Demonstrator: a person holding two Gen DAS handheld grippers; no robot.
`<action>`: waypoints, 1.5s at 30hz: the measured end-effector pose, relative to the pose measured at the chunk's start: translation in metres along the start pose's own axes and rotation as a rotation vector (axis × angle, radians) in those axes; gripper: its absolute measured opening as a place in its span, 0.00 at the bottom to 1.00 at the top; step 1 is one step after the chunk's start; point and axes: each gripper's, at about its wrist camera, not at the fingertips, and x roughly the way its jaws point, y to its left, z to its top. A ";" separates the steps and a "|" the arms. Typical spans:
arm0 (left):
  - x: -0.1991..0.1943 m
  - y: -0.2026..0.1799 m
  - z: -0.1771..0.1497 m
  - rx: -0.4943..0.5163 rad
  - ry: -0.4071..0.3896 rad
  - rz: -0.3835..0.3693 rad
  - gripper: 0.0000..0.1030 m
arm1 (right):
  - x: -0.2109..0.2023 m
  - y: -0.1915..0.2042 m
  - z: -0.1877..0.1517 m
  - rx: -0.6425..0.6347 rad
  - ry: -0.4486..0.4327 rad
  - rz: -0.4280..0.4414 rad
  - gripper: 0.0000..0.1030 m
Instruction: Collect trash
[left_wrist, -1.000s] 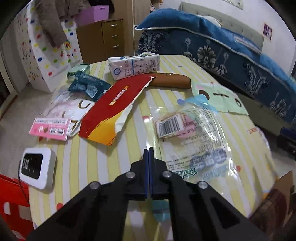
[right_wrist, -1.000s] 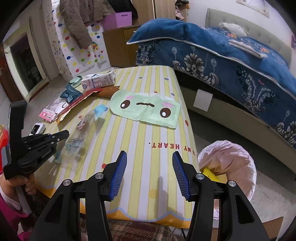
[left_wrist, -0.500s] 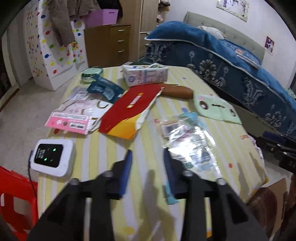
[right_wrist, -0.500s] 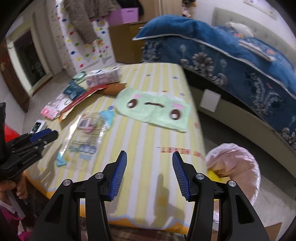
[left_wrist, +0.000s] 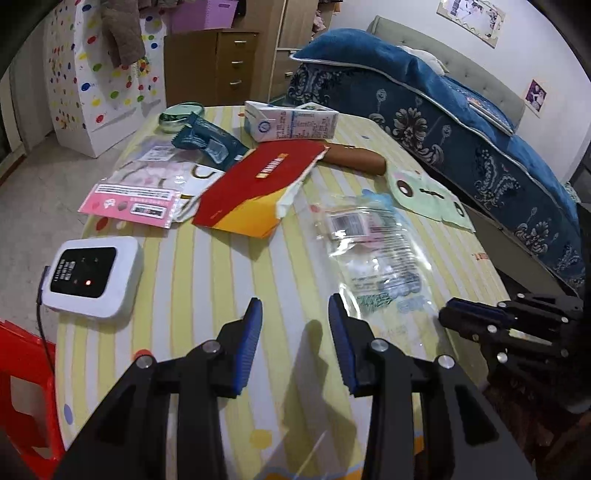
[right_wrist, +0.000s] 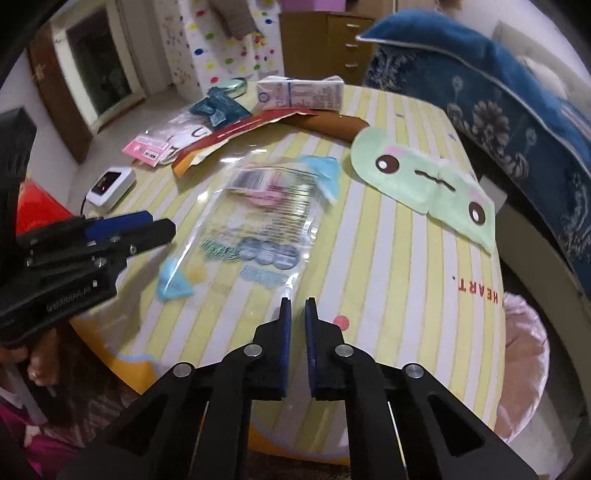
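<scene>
A clear plastic wrapper with a barcode lies on the yellow striped table; it also shows in the right wrist view. My left gripper is open and empty, just left of the wrapper's near end. My right gripper is nearly shut with a narrow gap, empty, at the wrapper's near edge. A red and yellow carton, a milk carton, a teal packet and a pink packet lie farther back.
A white device with a cable sits at the table's left edge. A green frog-face cloth lies on the right. A pink-lined trash bin stands below the table's right side. A blue bed is behind, a red stool at left.
My left gripper opened and pulled back from the wrapper. My right gripper closed from wide open to a narrow gap and moved left up to the wrapper's near edge.
</scene>
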 end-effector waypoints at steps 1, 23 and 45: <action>0.001 -0.001 0.000 -0.001 0.004 -0.012 0.35 | 0.000 -0.002 0.000 0.008 0.000 0.003 0.05; 0.010 -0.024 0.016 -0.060 -0.008 -0.277 0.39 | -0.003 -0.017 -0.006 0.075 -0.032 0.086 0.01; 0.031 -0.024 0.013 -0.085 0.077 -0.231 0.05 | -0.003 -0.018 -0.005 0.072 -0.032 0.084 0.02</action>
